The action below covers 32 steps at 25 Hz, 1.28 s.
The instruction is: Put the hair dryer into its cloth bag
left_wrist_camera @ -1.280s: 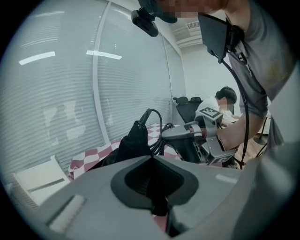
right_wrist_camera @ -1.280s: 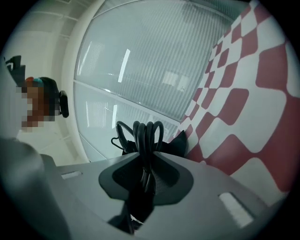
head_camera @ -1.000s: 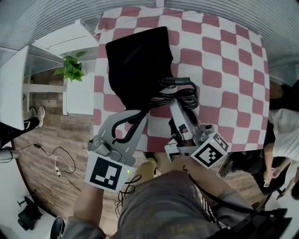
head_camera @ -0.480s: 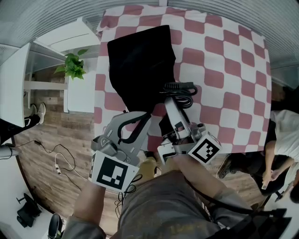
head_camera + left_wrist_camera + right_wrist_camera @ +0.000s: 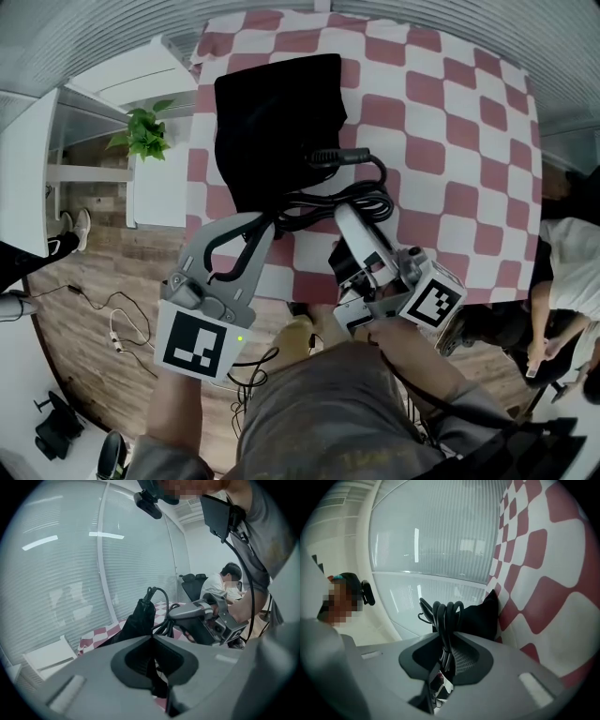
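Note:
The black cloth bag (image 5: 274, 117) lies on the checkered table, its mouth toward the near edge. My left gripper (image 5: 264, 223) is shut on the bag's near edge; in the left gripper view the black cloth (image 5: 139, 618) runs into the closed jaws. My right gripper (image 5: 346, 215) is shut on the dryer's coiled black cable (image 5: 349, 194), whose plug (image 5: 330, 157) rests against the bag. The cable loops (image 5: 445, 613) stand up between the right jaws, with the bag (image 5: 482, 615) just behind them. The dryer's body is hidden.
The red-and-white checkered cloth (image 5: 450, 141) covers the table to the right and behind. A potted plant (image 5: 145, 139) stands on a white shelf to the left. A seated person (image 5: 562, 272) is at the right edge. Loose wires lie on the wooden floor (image 5: 103, 319).
The right gripper has rolled and the cable coil now spreads further left, with the plug nearer the bag. The left gripper has shifted a little left, still gripping the bag's edge.

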### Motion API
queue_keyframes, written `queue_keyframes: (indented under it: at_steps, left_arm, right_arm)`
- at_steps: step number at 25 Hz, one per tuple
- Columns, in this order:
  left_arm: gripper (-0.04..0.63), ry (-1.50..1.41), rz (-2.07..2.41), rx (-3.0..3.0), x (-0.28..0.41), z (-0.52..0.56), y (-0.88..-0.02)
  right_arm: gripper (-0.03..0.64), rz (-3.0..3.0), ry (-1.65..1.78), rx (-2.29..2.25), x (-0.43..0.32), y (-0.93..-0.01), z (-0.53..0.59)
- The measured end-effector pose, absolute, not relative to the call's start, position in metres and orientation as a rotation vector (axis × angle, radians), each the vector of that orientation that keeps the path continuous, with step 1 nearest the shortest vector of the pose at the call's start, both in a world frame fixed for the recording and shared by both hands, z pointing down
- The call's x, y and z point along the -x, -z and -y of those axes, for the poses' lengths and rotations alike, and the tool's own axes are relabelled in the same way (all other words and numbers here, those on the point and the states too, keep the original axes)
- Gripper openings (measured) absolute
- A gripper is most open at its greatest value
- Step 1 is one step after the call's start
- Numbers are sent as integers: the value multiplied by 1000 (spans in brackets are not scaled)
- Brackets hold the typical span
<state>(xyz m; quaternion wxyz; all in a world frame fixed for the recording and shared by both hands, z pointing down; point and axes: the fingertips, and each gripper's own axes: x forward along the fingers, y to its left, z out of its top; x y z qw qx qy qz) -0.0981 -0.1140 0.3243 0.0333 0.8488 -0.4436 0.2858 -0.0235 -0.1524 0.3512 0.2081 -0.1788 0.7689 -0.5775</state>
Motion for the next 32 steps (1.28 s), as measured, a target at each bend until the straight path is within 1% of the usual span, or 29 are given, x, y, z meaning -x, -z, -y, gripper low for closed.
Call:
queue_keyframes:
  at_steps: [4,8,12,17,25,32]
  left_arm:
    - [12,-878,1376,-2624,103,114,-318]
    - [12,-781,1410,-2574,109,114,-314]
    - [12,-833,1334,-2607,95,110,-320]
    - [12,-794,1307,-2624,85,111,-318]
    - [11,-832,1261,-2607,75,108,-332]
    - [11,-890,1197,-2586,61,98,-355]
  right_arm:
    - [87,-2105,1600,411,7,-339,154]
    - [87,-2006,1576,463,-9,-335,166]
    - [87,-1851,1573,503,-14,-337,170]
    - [87,-1937,1480,637,-1,-344,167]
    - [87,-2401,1294,712,44,-356,141]
    - [87,-2361,1495,682,59,-390,131]
